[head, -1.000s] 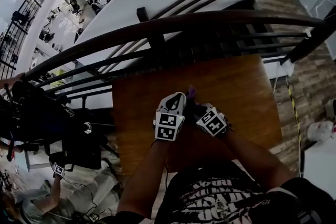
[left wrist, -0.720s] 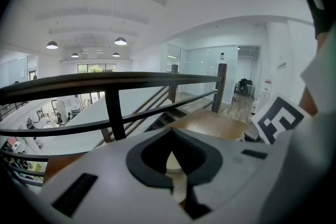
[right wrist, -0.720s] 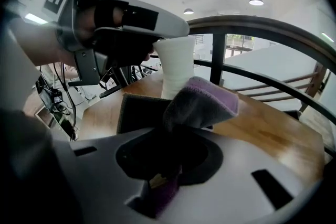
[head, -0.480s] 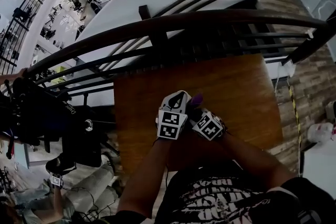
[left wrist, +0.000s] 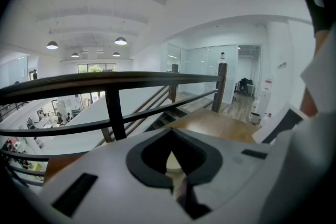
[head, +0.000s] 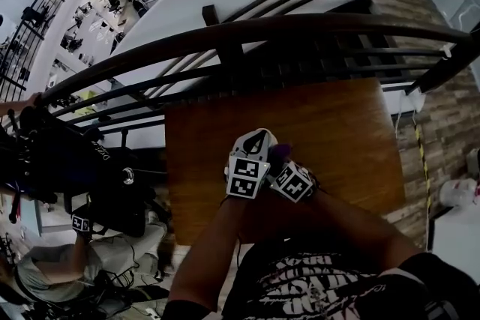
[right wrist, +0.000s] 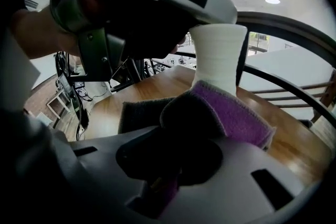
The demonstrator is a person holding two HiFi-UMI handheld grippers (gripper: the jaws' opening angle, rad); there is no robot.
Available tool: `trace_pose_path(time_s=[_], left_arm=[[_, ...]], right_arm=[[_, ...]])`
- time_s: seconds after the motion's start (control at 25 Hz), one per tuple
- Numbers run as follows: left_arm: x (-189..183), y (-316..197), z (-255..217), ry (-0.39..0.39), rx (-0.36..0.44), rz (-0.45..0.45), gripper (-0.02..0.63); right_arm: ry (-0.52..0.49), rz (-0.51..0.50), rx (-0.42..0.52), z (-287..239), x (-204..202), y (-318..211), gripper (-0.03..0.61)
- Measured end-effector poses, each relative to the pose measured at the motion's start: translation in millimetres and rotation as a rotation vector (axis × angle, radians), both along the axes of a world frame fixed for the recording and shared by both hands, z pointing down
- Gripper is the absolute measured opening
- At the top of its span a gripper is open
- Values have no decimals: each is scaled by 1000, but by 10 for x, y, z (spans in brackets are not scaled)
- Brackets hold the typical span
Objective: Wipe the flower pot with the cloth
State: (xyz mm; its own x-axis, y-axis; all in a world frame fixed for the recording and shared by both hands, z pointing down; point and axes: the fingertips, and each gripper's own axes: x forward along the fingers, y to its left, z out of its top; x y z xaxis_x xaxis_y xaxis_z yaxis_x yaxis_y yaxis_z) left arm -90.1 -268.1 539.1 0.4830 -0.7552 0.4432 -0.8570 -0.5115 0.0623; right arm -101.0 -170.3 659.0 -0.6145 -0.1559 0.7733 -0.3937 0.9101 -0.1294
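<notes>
no legible text. white lettering on the black bag and the shirt print cannot be read.

White flower pot, rim uppermost, purple cloth folded, pressed against its lower side

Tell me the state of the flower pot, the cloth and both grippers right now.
flower pot: upright, gripped at its top.
cloth: folded over, held against the flower pot's lower part.
left gripper: jaws shut on flower pot.
right gripper: jaws shut on cloth.
</notes>
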Motion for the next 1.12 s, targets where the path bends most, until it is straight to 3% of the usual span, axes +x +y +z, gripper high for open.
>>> trace_pose_path(time_s=[0.2,0.6,1.12], left_arm=[[20,-16,33,-6,3,-1,-2],[-17,-10,-2,-7,21,-9,-2],[-29,-23,13,-3,17,-6,-2]], right_arm=[[7,-29,-1,60,30,15,60],[16,76,-7,77,382,-238,57],[27,101,52,47,542,-751,55]])
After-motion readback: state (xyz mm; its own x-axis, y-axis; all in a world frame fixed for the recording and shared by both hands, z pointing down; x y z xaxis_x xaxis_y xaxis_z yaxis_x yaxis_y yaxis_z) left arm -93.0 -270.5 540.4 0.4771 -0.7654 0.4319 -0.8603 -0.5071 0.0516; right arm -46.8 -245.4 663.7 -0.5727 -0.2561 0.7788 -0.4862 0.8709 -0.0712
